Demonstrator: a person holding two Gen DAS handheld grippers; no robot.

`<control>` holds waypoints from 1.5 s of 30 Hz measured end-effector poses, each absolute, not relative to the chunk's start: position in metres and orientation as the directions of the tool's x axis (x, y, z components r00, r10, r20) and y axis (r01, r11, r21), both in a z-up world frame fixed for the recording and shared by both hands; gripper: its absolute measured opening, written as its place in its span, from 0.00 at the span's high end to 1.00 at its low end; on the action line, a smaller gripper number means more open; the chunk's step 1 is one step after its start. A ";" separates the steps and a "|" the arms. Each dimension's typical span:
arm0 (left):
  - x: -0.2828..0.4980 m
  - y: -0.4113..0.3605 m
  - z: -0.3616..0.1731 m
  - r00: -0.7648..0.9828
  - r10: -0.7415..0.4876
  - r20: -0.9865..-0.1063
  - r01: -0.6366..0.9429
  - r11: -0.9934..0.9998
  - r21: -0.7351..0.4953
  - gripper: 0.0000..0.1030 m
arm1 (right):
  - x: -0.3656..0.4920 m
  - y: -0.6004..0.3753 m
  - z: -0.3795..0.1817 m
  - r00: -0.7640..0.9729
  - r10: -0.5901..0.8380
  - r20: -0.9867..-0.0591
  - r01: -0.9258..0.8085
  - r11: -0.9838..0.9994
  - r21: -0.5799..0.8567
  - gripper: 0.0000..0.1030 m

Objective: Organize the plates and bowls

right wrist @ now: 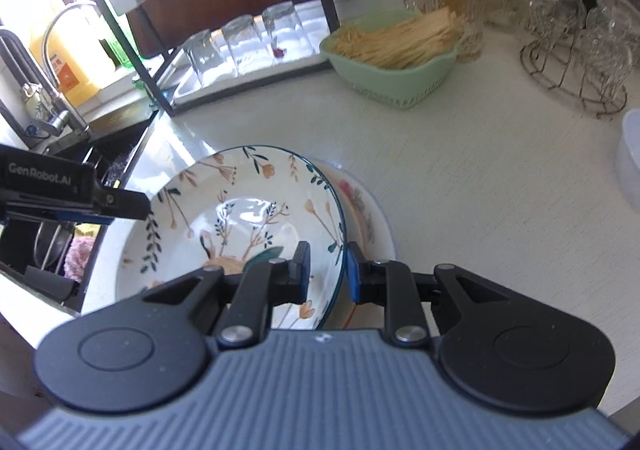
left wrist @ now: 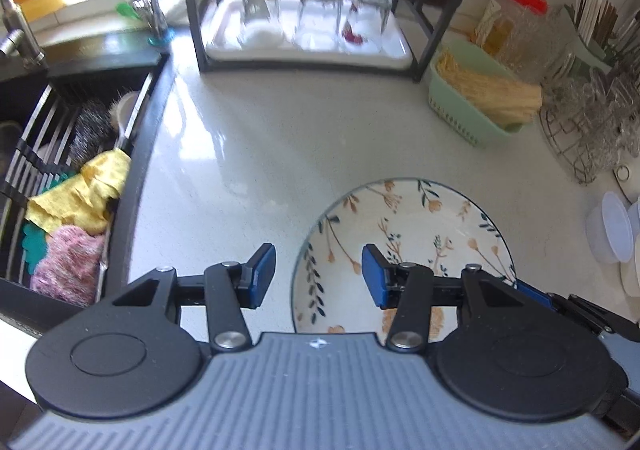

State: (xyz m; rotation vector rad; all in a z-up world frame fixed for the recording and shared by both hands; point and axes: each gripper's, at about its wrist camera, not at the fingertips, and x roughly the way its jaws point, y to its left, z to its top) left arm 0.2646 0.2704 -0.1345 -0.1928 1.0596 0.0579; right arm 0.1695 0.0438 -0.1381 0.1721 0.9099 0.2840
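A floral bowl-plate with a dark blue rim (right wrist: 240,209) is held tilted over a second plate with a red flower print (right wrist: 366,217) that lies on the counter. My right gripper (right wrist: 329,274) is shut on the floral plate's right rim, one pad inside and one outside. The same floral plate shows in the left wrist view (left wrist: 404,234). My left gripper (left wrist: 319,276) is open and empty, straddling the plate's left rim without touching it; it also shows in the right wrist view (right wrist: 120,205) at the plate's far left edge.
A black sink (left wrist: 52,153) with cloths and a rack lies to the left. A dish rack with a white tray (left wrist: 308,45) of upturned glasses stands at the back. A green basket of noodles (left wrist: 476,97), glassware and white lidded tubs (left wrist: 612,226) crowd the right.
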 end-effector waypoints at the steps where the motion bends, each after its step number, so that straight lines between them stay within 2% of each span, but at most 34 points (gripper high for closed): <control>1: 0.264 0.270 -0.131 0.501 -0.042 -0.865 -0.145 0.981 -0.131 0.48 | 0.169 0.044 -0.136 0.591 0.303 -0.748 -0.173 0.953 0.250 0.78; 3: 0.262 0.269 -0.124 0.520 -0.034 -0.854 -0.154 0.979 -0.133 0.48 | 0.169 0.045 -0.134 0.600 0.265 -0.755 -0.186 0.964 0.192 0.77; 14: 0.252 0.238 -0.103 0.557 -0.016 -0.830 -0.140 0.984 -0.113 0.48 | 0.167 0.031 -0.120 0.611 0.340 -0.715 -0.240 0.940 0.242 0.80; 25: 0.229 0.210 -0.058 0.638 -0.010 -0.770 -0.148 0.980 -0.135 0.48 | 0.156 -0.009 -0.060 0.680 0.392 -0.620 -0.276 0.920 0.279 0.80; 30: 0.219 0.184 -0.046 0.662 -0.010 -0.749 -0.103 0.989 -0.104 0.48 | 0.141 -0.031 -0.041 0.698 0.406 -0.590 -0.277 0.913 0.301 0.80; 45: 0.208 0.132 -0.032 0.671 -0.040 -0.740 -0.065 0.991 -0.113 0.47 | 0.104 -0.079 -0.009 0.776 0.346 -0.527 -0.216 0.931 0.294 0.80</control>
